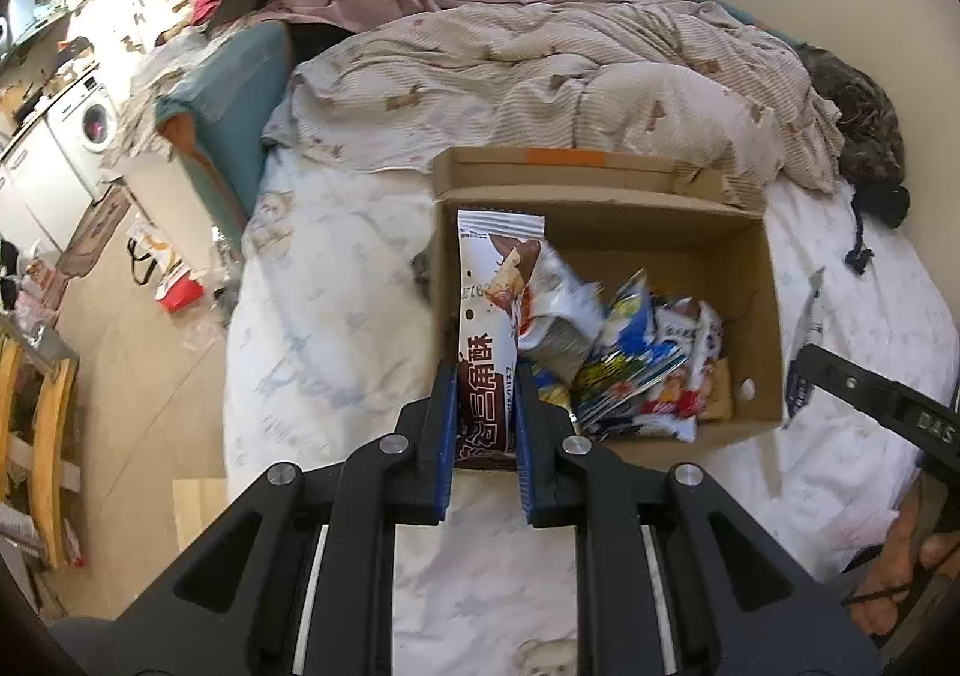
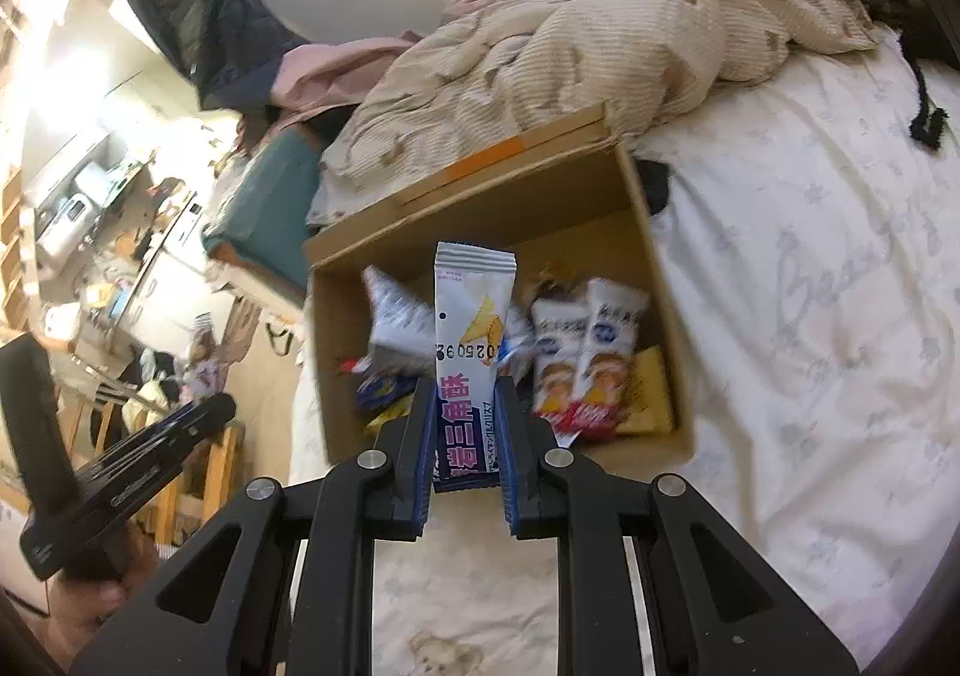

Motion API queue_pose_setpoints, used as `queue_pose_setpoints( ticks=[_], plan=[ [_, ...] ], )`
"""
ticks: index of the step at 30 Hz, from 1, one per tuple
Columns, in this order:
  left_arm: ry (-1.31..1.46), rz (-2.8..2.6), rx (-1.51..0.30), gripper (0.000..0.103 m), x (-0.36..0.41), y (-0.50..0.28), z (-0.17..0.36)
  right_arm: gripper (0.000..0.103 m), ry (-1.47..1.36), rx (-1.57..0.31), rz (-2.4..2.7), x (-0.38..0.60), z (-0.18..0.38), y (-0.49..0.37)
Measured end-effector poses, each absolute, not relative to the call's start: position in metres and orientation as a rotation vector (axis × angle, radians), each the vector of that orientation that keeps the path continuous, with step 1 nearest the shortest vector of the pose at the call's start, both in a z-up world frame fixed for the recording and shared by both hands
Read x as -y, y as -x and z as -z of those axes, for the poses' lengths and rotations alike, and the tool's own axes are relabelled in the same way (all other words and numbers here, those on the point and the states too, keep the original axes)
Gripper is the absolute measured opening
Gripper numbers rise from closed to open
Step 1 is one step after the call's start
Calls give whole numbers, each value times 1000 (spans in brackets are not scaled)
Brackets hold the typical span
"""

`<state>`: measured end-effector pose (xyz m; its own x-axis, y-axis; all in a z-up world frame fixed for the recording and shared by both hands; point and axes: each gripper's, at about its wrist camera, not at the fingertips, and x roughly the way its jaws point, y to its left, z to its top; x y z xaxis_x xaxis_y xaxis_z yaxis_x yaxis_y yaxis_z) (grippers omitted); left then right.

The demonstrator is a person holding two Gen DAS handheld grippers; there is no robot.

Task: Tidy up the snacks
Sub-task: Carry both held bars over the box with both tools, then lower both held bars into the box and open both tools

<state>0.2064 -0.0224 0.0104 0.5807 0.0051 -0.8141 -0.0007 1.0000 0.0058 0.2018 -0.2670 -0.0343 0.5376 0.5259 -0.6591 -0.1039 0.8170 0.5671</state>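
An open cardboard box (image 1: 744, 280) stands on the bed and holds several snack packets (image 1: 636, 370). My left gripper (image 1: 485, 376) is shut on a brown and white snack packet (image 1: 489, 280), held upright over the box's near left corner. In the right wrist view the same box (image 2: 654, 268) holds several packets (image 2: 591, 364). My right gripper (image 2: 465, 394) is shut on a purple and white snack packet (image 2: 471, 310), held upright over the box's near edge. The right gripper's body shows at the right edge of the left wrist view (image 1: 876, 400).
The box sits on a white printed sheet (image 1: 336, 328). A crumpled beige duvet (image 1: 540, 75) lies behind it, and a dark cloth (image 1: 870, 135) lies at the far right. The bed's left edge drops to a cluttered floor (image 1: 150, 286) with a wooden chair (image 1: 42, 424).
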Motion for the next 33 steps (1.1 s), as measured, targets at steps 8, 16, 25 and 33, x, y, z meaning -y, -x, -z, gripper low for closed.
queue_pose_setpoints(
  ticks=[8, 16, 25, 33],
  plan=[
    [-2, -9, -1013, 15, 49, -239, 15, 19, -474, -982, -344, 269, 47, -232],
    [-52, -2, -1054, 15, 73, -261, 52, 19, -441, -1093, -298, 261, 73, -244],
    [-64, -8, -1079, 16, 80, -267, 72, 20, -445, -1143, -277, 261, 85, -247],
    [-42, -10, -1103, 17, 77, -267, 74, 21, -467, -1124, -262, 264, 82, -246]
  ],
)
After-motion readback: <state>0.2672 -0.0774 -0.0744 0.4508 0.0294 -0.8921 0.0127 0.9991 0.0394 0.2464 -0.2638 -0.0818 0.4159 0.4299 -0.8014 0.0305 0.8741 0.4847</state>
